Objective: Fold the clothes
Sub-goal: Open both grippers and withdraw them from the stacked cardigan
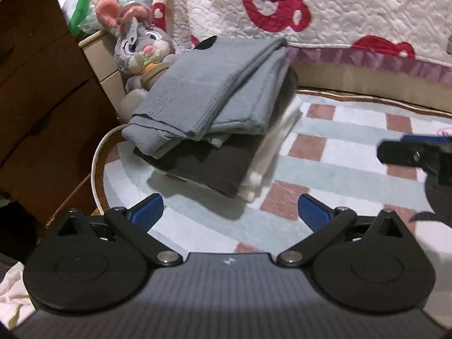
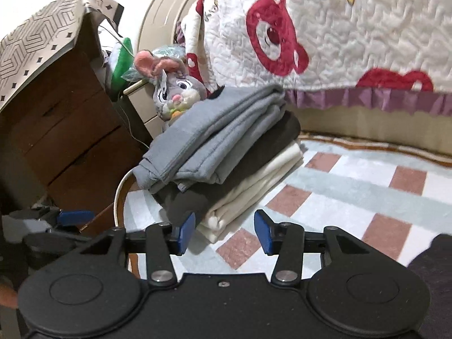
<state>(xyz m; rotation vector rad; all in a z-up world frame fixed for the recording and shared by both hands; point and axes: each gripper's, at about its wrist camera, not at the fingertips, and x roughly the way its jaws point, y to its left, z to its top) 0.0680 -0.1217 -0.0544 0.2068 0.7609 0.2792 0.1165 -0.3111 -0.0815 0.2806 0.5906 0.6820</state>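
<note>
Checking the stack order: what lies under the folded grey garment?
Under the grey garment lies a dark folded piece, then folded white cloth, all on the checked rug. Anything deeper in the pile is covered.

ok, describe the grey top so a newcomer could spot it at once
Start at the checked rug beside the bed with the red-bear quilt. A stack of folded clothes sits at the rug's edge, in front of a plush rabbit. The grey top is the uppermost layer, light grey over a dark brown piece and a cream one.

Even indoor light; soft shadow under the clothes pile (image 1: 214,118); fisheye edges bend and darken; quilt (image 2: 353,28) perhaps motion-blurred.
</note>
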